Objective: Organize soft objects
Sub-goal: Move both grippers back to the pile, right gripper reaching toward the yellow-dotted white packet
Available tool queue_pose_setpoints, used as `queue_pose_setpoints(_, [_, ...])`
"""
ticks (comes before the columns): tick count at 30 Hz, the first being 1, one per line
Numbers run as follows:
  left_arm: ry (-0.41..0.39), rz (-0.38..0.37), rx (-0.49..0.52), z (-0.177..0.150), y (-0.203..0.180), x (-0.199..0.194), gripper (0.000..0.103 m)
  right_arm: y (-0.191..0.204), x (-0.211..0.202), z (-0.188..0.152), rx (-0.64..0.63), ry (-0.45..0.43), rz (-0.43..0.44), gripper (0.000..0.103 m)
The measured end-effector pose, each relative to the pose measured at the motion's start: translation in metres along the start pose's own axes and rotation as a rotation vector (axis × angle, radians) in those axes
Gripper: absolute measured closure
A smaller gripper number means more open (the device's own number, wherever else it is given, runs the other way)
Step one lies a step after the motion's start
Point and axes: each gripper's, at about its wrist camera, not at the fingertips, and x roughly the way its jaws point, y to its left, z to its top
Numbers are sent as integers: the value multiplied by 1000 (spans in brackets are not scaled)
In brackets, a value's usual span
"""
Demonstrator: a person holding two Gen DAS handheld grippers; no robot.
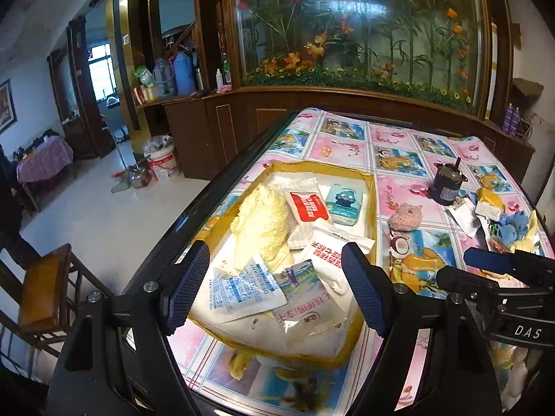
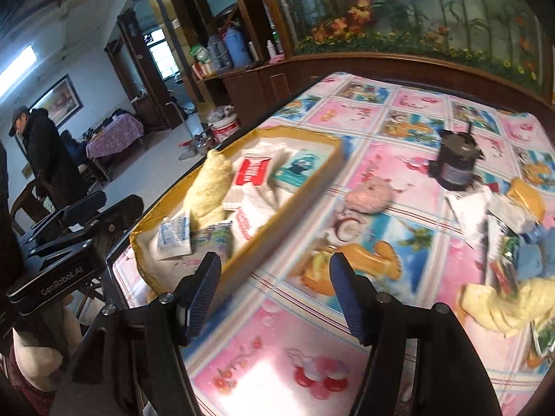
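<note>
The left gripper [image 1: 277, 287] hangs over the near end of the shallow yellow-edged box [image 1: 373, 194], its jaws spread wide with nothing pinched between them. Directly between its fingers lie a white desiccant sachet [image 1: 242, 286] and a printed packet [image 1: 305, 298], both inside the box. Just beyond them sits a fluffy yellow cloth [image 1: 263, 218], then a red-and-white packet [image 1: 308, 204] and a blue tissue pack [image 1: 345, 204] toward the far end.

The right gripper [image 2: 275, 293] hovers above the bare patterned tablecloth [image 2: 312, 364], jaws apart and empty; the box corner lies just ahead of its left finger. Ahead and slightly right of it rests a small pink plush toy [image 2: 369, 194], alone on the cloth, well outside the box. Further off stands a dark cylindrical motor [image 2: 456, 166]. To the right of the right gripper is a heap of loose items: a yellow cloth [image 2: 510, 305], something blue [image 2: 534, 253] and white wrappers [image 2: 464, 211], blurred

A person in dark clothes [image 2: 45, 159] stands far to the left
</note>
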Motion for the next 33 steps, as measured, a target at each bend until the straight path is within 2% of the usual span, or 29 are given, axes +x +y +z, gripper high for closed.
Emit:
queue_pose_setpoints(10, [-4, -37, 113, 1, -58, -8, 24, -67, -48, -19, 108, -75, -72, 38])
queue_pose_setpoints(16, [28, -88, 164, 0, -90, 2, 24, -117, -76, -33, 211, -119, -132, 38])
queue_pose_setpoints(18, [66, -143, 169, 0, -101, 10, 24, -133, -84, -38, 244, -131, -155, 38])
queue_pose_setpoints(22, [183, -310, 152, 0, -127, 32, 24, -165, -97, -44, 298, -145, -206, 38])
queue_pose_setpoints(24, [227, -359, 170, -3, -145, 43, 24, -180, -105, -47, 329, -156, -230, 38])
queue_pose_setpoints(29, [302, -410, 222, -18, -184, 66, 24, -211, -111, -45, 399, -154, -257, 38])
queue_pose_setpoints(33, [355, -432, 208, -26, -187, 82, 24, -219, -106, -38, 386, -135, -261, 38])
